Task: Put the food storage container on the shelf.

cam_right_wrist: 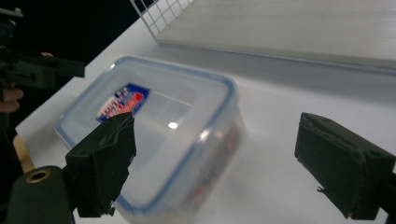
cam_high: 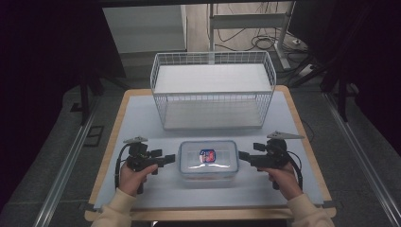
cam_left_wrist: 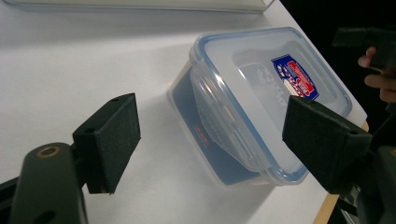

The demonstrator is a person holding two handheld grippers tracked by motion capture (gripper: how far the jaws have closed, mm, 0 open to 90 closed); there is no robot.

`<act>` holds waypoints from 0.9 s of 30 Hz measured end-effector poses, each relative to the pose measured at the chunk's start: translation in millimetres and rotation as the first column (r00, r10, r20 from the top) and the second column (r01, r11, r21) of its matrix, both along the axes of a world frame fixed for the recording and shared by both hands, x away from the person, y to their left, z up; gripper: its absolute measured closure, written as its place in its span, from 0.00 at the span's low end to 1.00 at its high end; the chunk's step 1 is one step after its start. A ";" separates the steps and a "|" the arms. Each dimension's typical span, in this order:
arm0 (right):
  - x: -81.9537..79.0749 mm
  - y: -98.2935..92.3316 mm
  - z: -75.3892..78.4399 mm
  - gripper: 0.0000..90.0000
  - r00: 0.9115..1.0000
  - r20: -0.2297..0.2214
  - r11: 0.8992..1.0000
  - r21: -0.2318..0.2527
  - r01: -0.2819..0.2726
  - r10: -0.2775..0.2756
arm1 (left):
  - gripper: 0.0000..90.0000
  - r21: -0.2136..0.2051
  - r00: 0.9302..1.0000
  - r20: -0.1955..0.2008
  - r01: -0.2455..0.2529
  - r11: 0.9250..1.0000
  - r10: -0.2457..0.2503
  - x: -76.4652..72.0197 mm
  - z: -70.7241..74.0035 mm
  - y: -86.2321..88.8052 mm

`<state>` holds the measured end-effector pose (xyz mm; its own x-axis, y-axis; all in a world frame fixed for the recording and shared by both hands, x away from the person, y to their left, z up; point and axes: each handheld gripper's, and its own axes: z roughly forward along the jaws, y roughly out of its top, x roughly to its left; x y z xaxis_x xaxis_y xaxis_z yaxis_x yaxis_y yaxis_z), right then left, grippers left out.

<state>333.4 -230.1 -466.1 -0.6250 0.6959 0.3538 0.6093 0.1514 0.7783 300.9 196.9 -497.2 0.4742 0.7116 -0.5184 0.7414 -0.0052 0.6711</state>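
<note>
Lidded container [cam_high: 207, 159] sits mid tabletop [cam_high: 142, 113], near front edge. Wire basket [cam_high: 212, 90] behind it, towards back. Left claw [cam_high: 171, 159] just left of container, right claw [cam_high: 243, 155] just right.

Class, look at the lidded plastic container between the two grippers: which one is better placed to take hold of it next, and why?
Neither clearly. The left gripper and right gripper flank the container about equally, both open. Slight edge to the left: in its own view the container's end sits between its jaws.
</note>
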 end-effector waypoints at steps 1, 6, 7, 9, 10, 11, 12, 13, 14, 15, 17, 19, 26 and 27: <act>2.4 4.1 1.0 0.14 1.000 -0.002 1.000 0.001 -0.005 0.005 | 0.21 -0.004 1.000 -0.005 0.001 1.000 -0.001 0.1 -0.3 -1.5; 10.0 18.1 1.0 0.14 0.999 -0.034 1.000 0.014 -0.027 0.027 | 0.20 -0.011 1.000 -0.020 0.003 1.000 -0.004 -0.9 -0.9 -10.2; 10.1 19.0 0.6 0.14 0.999 -0.040 1.000 0.018 -0.026 0.027 | 0.20 -0.011 1.000 -0.026 0.010 1.000 -0.010 -1.1 -1.1 -11.9; 9.2 20.7 -0.3 0.14 0.998 -0.051 1.000 0.015 -0.021 0.022 | 0.20 -0.027 0.999 -0.045 0.019 0.999 -0.020 -0.9 -1.8 -15.7; 7.5 20.9 -0.5 0.14 0.998 -0.054 1.000 0.010 -0.019 0.020 | 0.19 -0.037 0.998 -0.053 0.017 0.999 -0.019 -0.6 -1.9 -17.5; 6.9 20.3 -0.1 0.14 0.998 -0.058 1.000 0.016 -0.018 0.019 | 0.20 -0.047 0.998 -0.057 0.013 0.999 -0.016 0.2 -2.2 -18.8; 6.4 19.5 0.4 0.14 0.998 -0.058 1.000 0.017 -0.017 0.018 | 0.20 -0.060 0.998 -0.067 0.010 0.998 -0.014 1.3 -2.7 -20.2; 6.4 19.5 0.4 0.14 0.998 -0.058 1.000 0.017 -0.017 0.018 | 0.20 -0.071 0.997 -0.075 0.009 0.997 -0.015 2.7 -2.9 -21.7; 5.4 17.1 1.7 0.14 0.998 -0.054 1.000 0.019 -0.013 0.014 | 0.21 -0.083 0.996 -0.088 0.002 0.997 -0.009 5.8 -3.7 -24.9; 5.1 15.8 1.9 0.14 0.999 -0.052 1.000 0.022 -0.014 0.015 | 0.20 -0.083 0.996 -0.088 0.002 0.997 -0.009 5.8 -3.7 -24.9; 4.0 12.8 1.4 0.14 0.999 -0.050 1.000 0.018 -0.017 0.017 | 0.20 -0.094 0.992 -0.124 0.008 0.996 -0.020 10.7 -7.9 -29.9; 3.0 9.4 -0.1 0.14 0.999 -0.050 1.000 0.015 -0.011 0.012 | 0.20 -0.094 0.992 -0.126 0.019 0.995 -0.031 11.1 -9.6 -32.6; 1.8 4.4 -6.2 0.14 0.999 -0.054 1.000 0.013 -0.001 0.002 | 0.20 -0.116 0.983 -0.168 0.051 0.992 -0.070 10.1 -18.5 -37.4; 1.5 4.7 -6.6 0.14 0.999 -0.051 1.000 0.009 -0.002 0.002 | 0.20 -0.123 0.982 -0.170 0.057 0.991 -0.077 10.2 -19.4 -37.5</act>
<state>334.9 -225.4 -472.7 -0.6071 0.6915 0.3914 0.6481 0.1460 0.7474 311.2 159.4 -516.6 0.4141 0.6110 -0.6747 0.8473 0.0121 0.5310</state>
